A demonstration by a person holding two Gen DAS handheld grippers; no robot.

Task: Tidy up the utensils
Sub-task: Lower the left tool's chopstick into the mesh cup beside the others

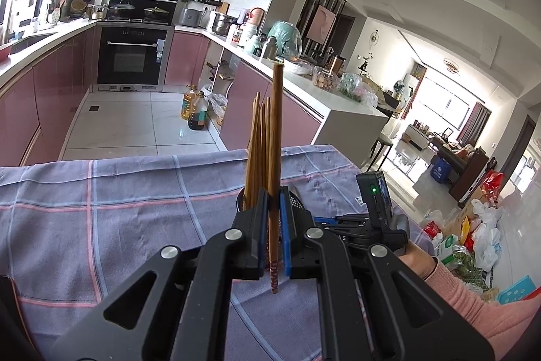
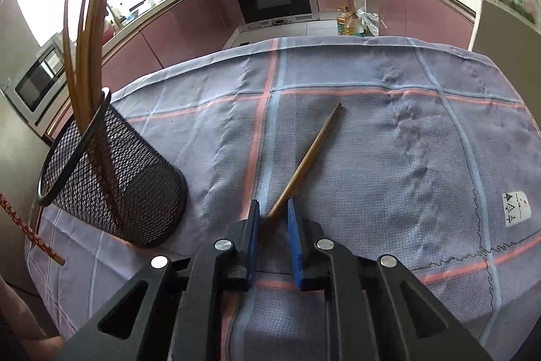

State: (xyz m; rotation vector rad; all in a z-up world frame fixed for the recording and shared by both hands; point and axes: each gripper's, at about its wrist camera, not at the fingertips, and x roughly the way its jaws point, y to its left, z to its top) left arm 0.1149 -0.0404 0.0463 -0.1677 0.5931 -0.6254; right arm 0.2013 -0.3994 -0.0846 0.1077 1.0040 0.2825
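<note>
My left gripper (image 1: 274, 193) is shut on a brown wooden chopstick (image 1: 275, 137) and holds it upright, patterned end down, just in front of the black mesh holder (image 1: 294, 197). Several chopsticks (image 1: 257, 151) stand in that holder. In the right wrist view the mesh holder (image 2: 118, 178) stands at the left with several chopsticks (image 2: 89, 32) in it. My right gripper (image 2: 273, 208) is open, its blue pads on either side of the near end of a chopstick (image 2: 309, 158) lying on the cloth. The held chopstick's patterned end (image 2: 30, 232) shows at far left.
The table is covered by a blue-grey plaid cloth (image 2: 389, 141) with a white label (image 2: 515, 208) at the right. The table's far edge (image 2: 338, 39) drops to the kitchen floor. Oil bottles (image 1: 194, 110) stand on the floor by pink cabinets. The right gripper's body (image 1: 375, 202) sits right of the holder.
</note>
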